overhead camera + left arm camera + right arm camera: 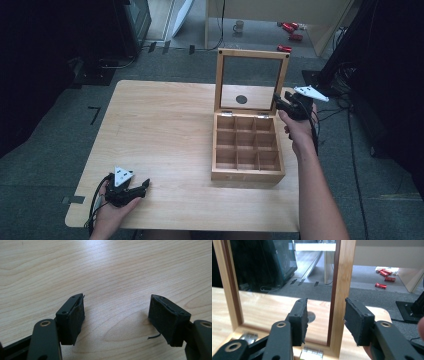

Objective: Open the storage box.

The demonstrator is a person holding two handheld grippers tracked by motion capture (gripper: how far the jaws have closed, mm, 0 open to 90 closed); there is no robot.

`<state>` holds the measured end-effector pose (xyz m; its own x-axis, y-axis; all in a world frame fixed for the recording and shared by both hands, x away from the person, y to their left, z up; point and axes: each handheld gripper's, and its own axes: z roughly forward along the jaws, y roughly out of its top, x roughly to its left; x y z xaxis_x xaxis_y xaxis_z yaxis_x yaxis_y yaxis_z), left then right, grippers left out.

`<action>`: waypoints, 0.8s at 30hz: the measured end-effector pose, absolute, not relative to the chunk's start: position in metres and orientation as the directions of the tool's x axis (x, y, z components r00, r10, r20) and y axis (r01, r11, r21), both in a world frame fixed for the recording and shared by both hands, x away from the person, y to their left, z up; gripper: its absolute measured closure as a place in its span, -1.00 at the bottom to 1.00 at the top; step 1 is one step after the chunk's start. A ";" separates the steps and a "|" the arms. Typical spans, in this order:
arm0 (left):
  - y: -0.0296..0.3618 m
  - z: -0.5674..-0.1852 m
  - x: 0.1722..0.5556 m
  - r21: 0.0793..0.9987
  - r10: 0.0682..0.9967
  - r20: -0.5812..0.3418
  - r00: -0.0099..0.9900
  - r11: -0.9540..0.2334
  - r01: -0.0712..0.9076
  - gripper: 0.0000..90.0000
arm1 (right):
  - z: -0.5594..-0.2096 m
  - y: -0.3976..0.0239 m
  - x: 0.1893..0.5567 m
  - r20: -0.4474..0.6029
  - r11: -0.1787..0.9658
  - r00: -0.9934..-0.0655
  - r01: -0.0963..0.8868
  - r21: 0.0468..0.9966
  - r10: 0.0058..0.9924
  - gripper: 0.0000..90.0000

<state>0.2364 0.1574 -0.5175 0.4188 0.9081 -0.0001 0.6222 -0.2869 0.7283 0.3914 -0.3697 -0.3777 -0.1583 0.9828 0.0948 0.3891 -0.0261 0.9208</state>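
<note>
Step in hand: letting go of the raised lid [252, 80] of the wooden compartment box [247, 150], judged from the right tool [284, 104] standing at the lid's right frame rail.
Box: sits right of centre on the surface [160, 145]; nine compartments in a three-by-three grid, all bare as far as the high view shows.
Lid: a wooden frame with a clear pane, hinged at the box's far edge and standing about upright; a dark round spot shows through the pane.
Right tool: in the right gripper view [325, 317] its jaws straddle the lid's right rail [342, 290], part open, with a gap showing on each side of the wood; the pads do not look pressed on it, so the lid seems to stand on its own.
Left tool: rests at the near left corner of the surface [131, 189], well apart from the box; in the left gripper view [116, 320] its jaws stand moderately wide with nothing but bare wood grain between them.
Doing it well: widen the jaws until both pads are plainly free of the rail, then draw the tool straight back along the jaws' own line.
Watch for: a pad dragging the rail could tip the lid forward onto the box or strain the hinges [312, 352].
Check: see that the lid stays put before moving the hand away.
</note>
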 end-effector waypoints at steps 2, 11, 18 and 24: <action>0.157 -0.517 0.236 0.729 0.908 -0.001 0.419 -0.286 0.623 -0.34 | -0.380 -0.371 0.383 0.097 -0.021 -0.166 0.406 0.914 0.981 0.08; 0.157 -0.517 0.236 0.727 0.908 0.004 0.419 -0.290 0.622 -0.34 | -0.384 -0.382 0.337 0.118 0.008 -0.246 0.458 0.889 0.962 -0.45; 0.157 -0.517 0.236 0.727 0.908 0.008 0.419 -0.293 0.621 -0.34 | -0.389 -0.391 0.309 0.181 -0.040 -0.244 0.490 0.871 0.953 -0.71; 0.157 -0.517 0.236 0.727 0.908 0.008 0.419 -0.293 0.621 -0.34 | -0.410 -0.398 0.276 0.188 -0.030 -0.251 0.523 0.852 0.950 -0.97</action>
<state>0.2363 0.1566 -0.5175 0.4192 0.9079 0.0084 0.6210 -0.2935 0.7268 0.2761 -0.3985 -0.4102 -0.2510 0.9496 0.1877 0.5233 -0.0300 0.8516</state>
